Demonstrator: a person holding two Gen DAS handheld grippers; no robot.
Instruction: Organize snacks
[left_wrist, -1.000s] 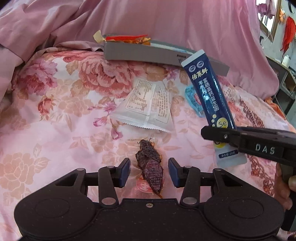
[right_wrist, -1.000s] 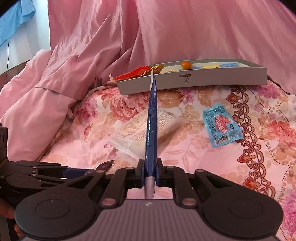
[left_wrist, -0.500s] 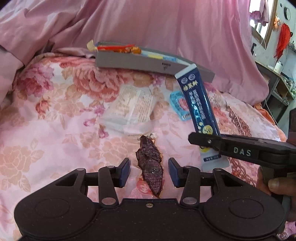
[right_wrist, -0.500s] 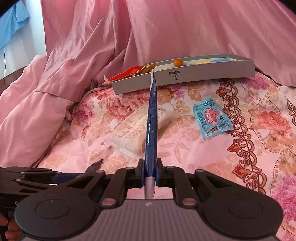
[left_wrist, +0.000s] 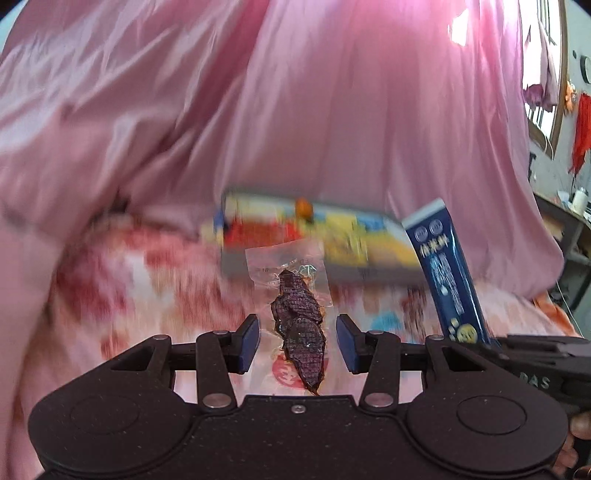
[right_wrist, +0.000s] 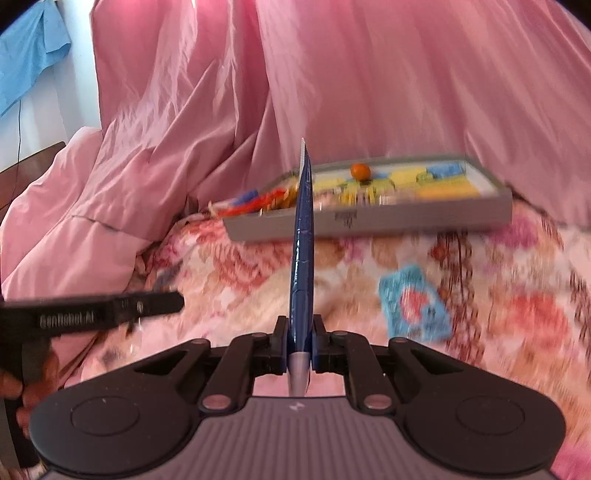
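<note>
My left gripper (left_wrist: 298, 341) holds a clear packet of dark dried meat (left_wrist: 299, 332) by its clear side edges, lifted off the bed; the packet stands up between the blue pads (left_wrist: 248, 343). My right gripper (right_wrist: 299, 341) is shut on a long dark blue stick sachet (right_wrist: 303, 254), which stands upright edge-on; it also shows in the left wrist view (left_wrist: 445, 277). A grey tray (right_wrist: 369, 221) with several colourful snacks and an orange ball (right_wrist: 360, 170) lies ahead on the floral bedspread; it also shows in the left wrist view (left_wrist: 369, 273).
A light blue snack packet (right_wrist: 413, 302) lies on the bedspread at the right. A pink quilt (right_wrist: 166, 129) is bunched behind and left of the tray. The left gripper's body (right_wrist: 92, 314) reaches in at the left of the right wrist view.
Both grippers have risen and moved toward the tray. The meat packet has left the bedspread with the left gripper. The white packet has dropped out of view.
</note>
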